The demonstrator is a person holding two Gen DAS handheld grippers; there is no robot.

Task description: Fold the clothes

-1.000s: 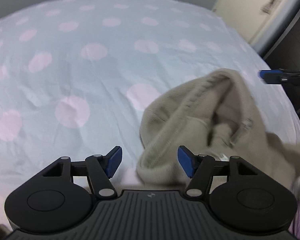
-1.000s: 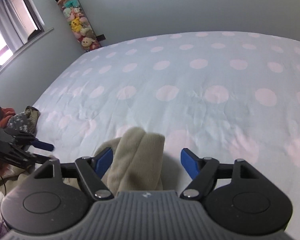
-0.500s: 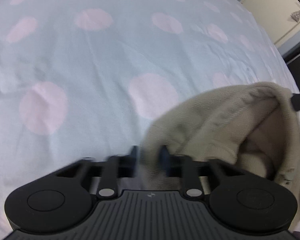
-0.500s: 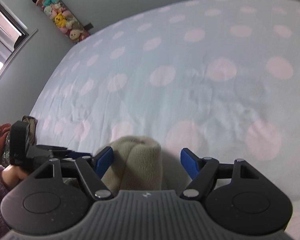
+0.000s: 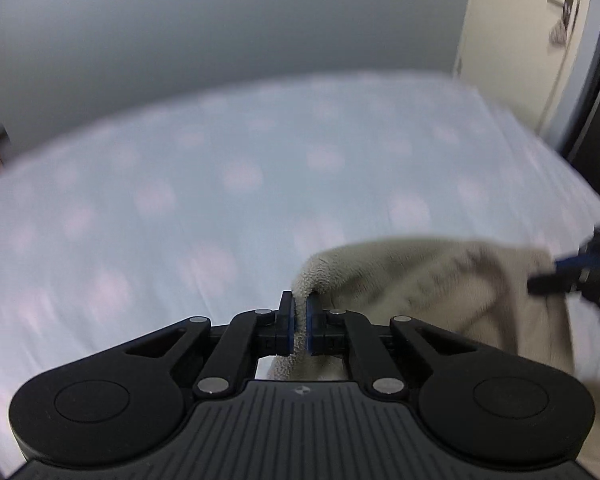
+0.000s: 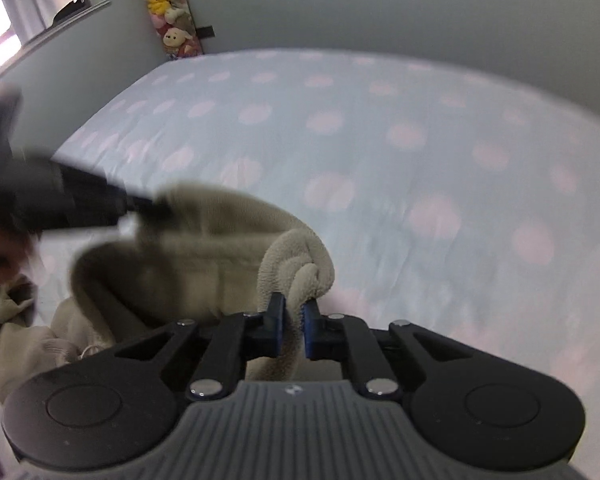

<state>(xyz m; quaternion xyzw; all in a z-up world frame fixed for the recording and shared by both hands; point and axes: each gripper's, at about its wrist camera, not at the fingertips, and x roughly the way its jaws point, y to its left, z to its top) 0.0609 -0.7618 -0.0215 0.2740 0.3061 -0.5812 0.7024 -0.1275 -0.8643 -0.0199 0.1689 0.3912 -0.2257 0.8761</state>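
A beige fleece garment (image 5: 440,280) hangs between both grippers above the bed. My left gripper (image 5: 299,320) is shut on one bunched edge of the fleece, which pokes up between the blue pads. The right gripper (image 6: 291,326) is shut on another rolled edge of the same garment (image 6: 188,256). In the left wrist view the right gripper (image 5: 572,276) shows at the far right edge, at the cloth's other end. The right wrist view catches the left gripper (image 6: 140,204) as a blurred dark shape at the left, at the fabric. The rest of the garment sags below, partly hidden by the gripper bodies.
The bed (image 5: 180,208) wears a pale blue cover with pink dots (image 6: 420,140). A grey wall runs behind it. A cream door (image 5: 520,40) stands at the right, a window (image 6: 28,12) and a hanging column of plush toys (image 6: 172,20) at the far left.
Both grippers closed on the beige fleece, the left one first. Both rose and lifted the cloth off the bed; the views tilted up toward the wall.
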